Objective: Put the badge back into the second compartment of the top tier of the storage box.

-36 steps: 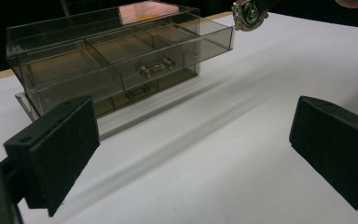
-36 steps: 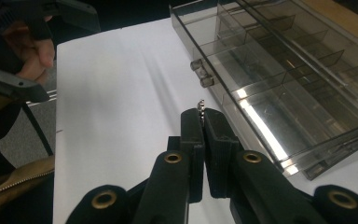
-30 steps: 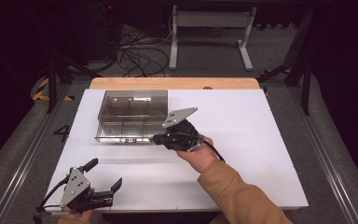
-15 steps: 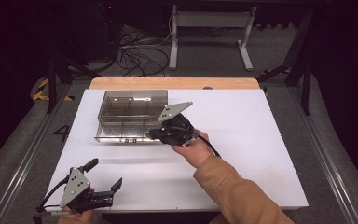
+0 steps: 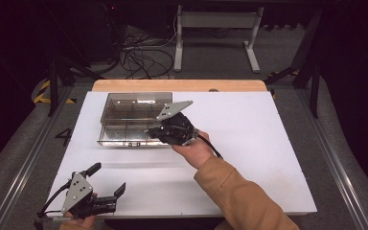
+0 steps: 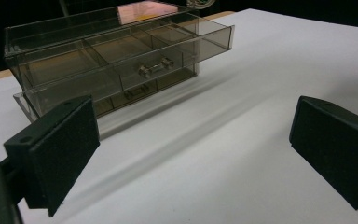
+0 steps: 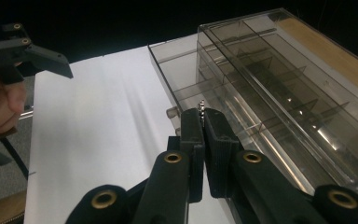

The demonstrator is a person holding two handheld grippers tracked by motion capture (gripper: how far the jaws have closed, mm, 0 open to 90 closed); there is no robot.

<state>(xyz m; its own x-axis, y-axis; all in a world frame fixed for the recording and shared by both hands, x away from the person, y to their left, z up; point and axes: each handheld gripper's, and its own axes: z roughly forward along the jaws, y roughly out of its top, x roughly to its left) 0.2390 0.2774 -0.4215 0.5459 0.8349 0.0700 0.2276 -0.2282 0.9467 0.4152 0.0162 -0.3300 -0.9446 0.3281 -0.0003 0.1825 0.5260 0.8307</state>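
Now right gripper (image 7: 203, 122) pinches metal handle (image 7: 202, 105) on clear plastic drawer box (image 5: 124, 117)

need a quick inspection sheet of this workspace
surface: white table, bare apart from the drawer box; wooden strip along its far edge
job's things: clear smoked drawer box at the far left; top drawer pulled partly out, metal handle on its front; compartments look empty
clutter: nothing seen
grippers: right gripper shut on the top drawer's handle; left gripper open, holding nothing, at the near left edge
cables: one trails from each gripper; a loose tangle on the floor beyond the table
surroundings: dark room, grey floor, white stand legs behind, yellow-black tape at far left
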